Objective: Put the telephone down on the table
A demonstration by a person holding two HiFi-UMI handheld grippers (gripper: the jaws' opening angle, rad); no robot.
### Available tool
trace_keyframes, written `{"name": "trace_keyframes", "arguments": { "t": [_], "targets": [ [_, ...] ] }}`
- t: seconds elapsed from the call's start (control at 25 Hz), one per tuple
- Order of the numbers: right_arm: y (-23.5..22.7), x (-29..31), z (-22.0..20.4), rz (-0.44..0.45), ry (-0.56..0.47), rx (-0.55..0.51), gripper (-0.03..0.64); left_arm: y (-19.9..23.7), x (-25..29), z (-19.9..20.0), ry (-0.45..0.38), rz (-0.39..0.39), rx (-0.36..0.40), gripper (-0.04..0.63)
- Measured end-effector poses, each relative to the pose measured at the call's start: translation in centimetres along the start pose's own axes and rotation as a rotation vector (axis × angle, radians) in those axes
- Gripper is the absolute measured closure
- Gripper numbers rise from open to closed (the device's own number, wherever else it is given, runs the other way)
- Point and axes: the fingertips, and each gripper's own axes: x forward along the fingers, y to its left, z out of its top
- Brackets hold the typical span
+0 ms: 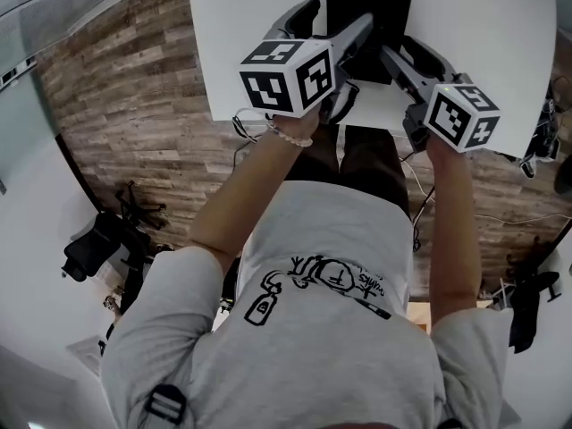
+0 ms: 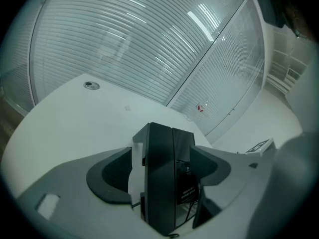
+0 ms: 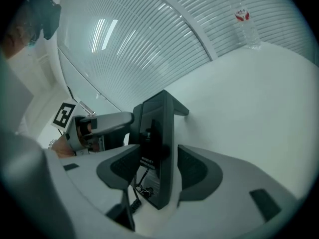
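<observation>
I'm pinching the black telephone [image 1: 368, 7] upright from both sides, my left gripper [image 2: 160, 171] and right gripper [image 3: 152, 171] each closing fingers on it, the white table [image 1: 483, 25] beneath.

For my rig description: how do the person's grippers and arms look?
Both the left gripper and the right gripper are light grey with dark grey textured pads. Each carries a white cube with black square markers. The person wears a grey short-sleeved T-shirt with a black drawing, and a beaded bracelet on the left wrist.
</observation>
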Motion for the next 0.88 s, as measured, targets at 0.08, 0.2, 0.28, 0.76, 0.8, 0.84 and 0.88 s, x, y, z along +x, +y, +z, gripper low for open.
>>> {"name": "trace_keyframes", "arguments": {
  "t": [0.08,0.2,0.28,0.76,0.8,0.84,0.88],
  "targets": [
    [0.5,-0.9,0.6,-0.016,-0.014,-0.016,0.414,-0.1,-1.3,0.4,-0.007,0.002,0.004,0.242],
    [1.7,-2.4,1.6,-0.045,-0.03,-0.063,0.414,-0.7,-3.7,1.3,-0.024,-0.003,0.016,0.242],
    [2.5,-3.3,2.7,-0.06,-0.048,-0.1,0.414,-1.4,-5.0,2.1,-0.042,-0.013,0.028,0.244],
    [8.2,-9.2,7.1,-0.117,-0.14,-0.261,0.432,-5.8,-12.8,5.4,-0.108,-0.068,0.098,0.339],
    [8.8,-9.6,7.5,-0.122,-0.148,-0.284,0.435,-6.1,-13.3,5.7,-0.113,-0.07,0.112,0.348],
    [9.3,-10.0,8.2,-0.128,-0.16,-0.309,0.438,-6.4,-13.7,6.2,-0.123,-0.072,0.126,0.356],
    [9.8,-10.4,8.9,-0.132,-0.174,-0.333,0.442,-6.8,-14.0,6.7,-0.133,-0.075,0.138,0.364]
  ]
}}
